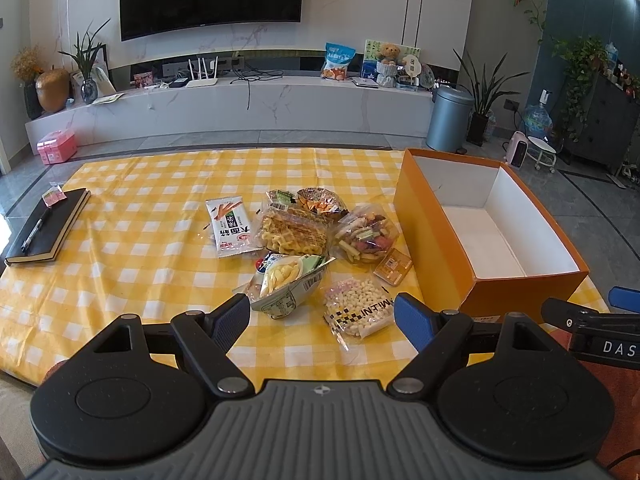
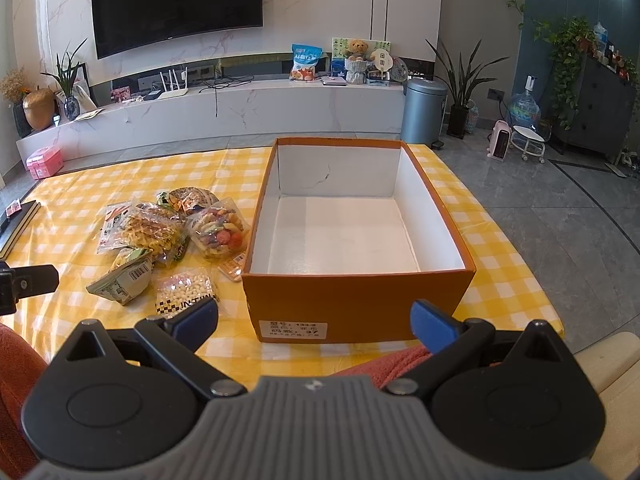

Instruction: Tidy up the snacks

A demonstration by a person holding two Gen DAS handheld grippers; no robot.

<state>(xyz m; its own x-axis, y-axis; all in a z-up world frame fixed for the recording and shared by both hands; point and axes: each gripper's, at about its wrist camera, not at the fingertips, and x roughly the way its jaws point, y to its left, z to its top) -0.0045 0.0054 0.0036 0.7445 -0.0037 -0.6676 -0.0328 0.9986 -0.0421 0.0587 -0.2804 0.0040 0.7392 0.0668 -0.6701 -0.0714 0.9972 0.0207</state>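
Several snack packets lie in a pile on the yellow checked cloth (image 1: 140, 216): a white stick-snack packet (image 1: 230, 226), a waffle-snack bag (image 1: 294, 232), a mixed-snack bag (image 1: 366, 238), a green-edged puff packet (image 1: 286, 284) and a bag of small white puffs (image 1: 358, 310). An orange box (image 1: 436, 224), white inside and empty, stands to their right; it also shows in the right wrist view (image 2: 352, 300). My left gripper (image 1: 322, 316) is open and empty, just short of the near packets. My right gripper (image 2: 314, 320) is open and empty before the box's near wall.
A black notebook (image 1: 46, 224) with a pen lies at the cloth's left edge. The pile also shows in the right wrist view (image 2: 172, 236). Beyond the table are a TV console, a metal bin (image 1: 448, 118) and plants. Red fabric lies under my grippers.
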